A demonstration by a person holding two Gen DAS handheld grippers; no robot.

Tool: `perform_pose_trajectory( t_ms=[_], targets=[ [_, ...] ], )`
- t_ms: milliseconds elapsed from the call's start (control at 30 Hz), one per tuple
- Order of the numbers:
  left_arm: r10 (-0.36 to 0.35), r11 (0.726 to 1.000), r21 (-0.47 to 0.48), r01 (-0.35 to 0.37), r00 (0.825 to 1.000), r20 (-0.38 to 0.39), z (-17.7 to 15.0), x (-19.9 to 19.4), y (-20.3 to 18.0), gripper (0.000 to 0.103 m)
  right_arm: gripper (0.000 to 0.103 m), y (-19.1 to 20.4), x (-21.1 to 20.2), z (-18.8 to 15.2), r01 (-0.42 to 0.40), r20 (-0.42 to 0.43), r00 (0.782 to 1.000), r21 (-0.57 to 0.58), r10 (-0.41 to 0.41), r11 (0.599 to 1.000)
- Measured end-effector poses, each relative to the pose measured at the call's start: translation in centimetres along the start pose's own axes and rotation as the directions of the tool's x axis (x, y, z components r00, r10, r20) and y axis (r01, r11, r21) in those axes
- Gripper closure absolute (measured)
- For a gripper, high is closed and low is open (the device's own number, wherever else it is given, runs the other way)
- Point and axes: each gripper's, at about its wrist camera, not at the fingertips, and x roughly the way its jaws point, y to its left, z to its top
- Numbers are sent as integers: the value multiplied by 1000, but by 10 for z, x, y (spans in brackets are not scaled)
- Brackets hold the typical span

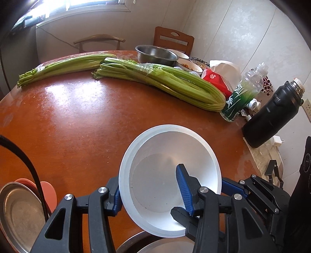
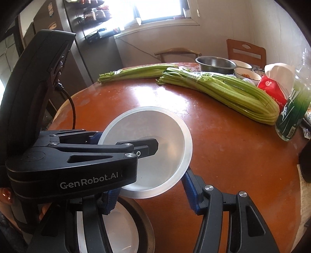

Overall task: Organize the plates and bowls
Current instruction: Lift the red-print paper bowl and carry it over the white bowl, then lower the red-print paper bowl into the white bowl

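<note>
Our left claw [image 1: 148, 181] is nearly closed on the white bowl's [image 1: 155, 153] wall, one finger inside and one outside. Our right claw [image 2: 147, 186] flanks the near rim, grip unclear. The bowl hangs tilted over the counter [image 1: 87, 126], above stacked dishes [image 2: 120, 229].

Round reddish-brown worktop [image 1: 81, 116] with loads of non-dish stuff on it. Two celery bunches: one long bunch [image 1: 66, 67] lying toward 11 o'clock, a fatter plastic-wrapped one [image 1: 165, 81] around 1 o'clock. Just past the fat bunch's thick end, at about 2 o'clock, stands a clear bottle with a green label [image 1: 243, 91], with a red tissue pack [image 1: 217, 79] behind it. A black flask [image 1: 272, 114] sits at 3 o'clock by the worktop's edge. Small white caps near the bottle, pill bottles maybe, too tiny to tell. Two wooden chairs [image 1: 174, 39] at 12 o'clock under a bright window [image 2: 155, 9].
</note>
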Motion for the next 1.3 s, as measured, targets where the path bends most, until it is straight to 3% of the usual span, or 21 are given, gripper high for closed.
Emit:
perform_pose_trajectory(
  t_ms=[767, 1300],
  targets=[
    [18, 999, 36, -22, 994, 104, -35, -70, -19, 55, 42, 38, -60, -19, 5, 90, 996, -47, 0, 999],
    [29, 999, 41, -35, 991, 132, -60, -98, -22, 55, 42, 57, -84, -36, -4, 117, 993, -69, 12, 998]
  ],
)
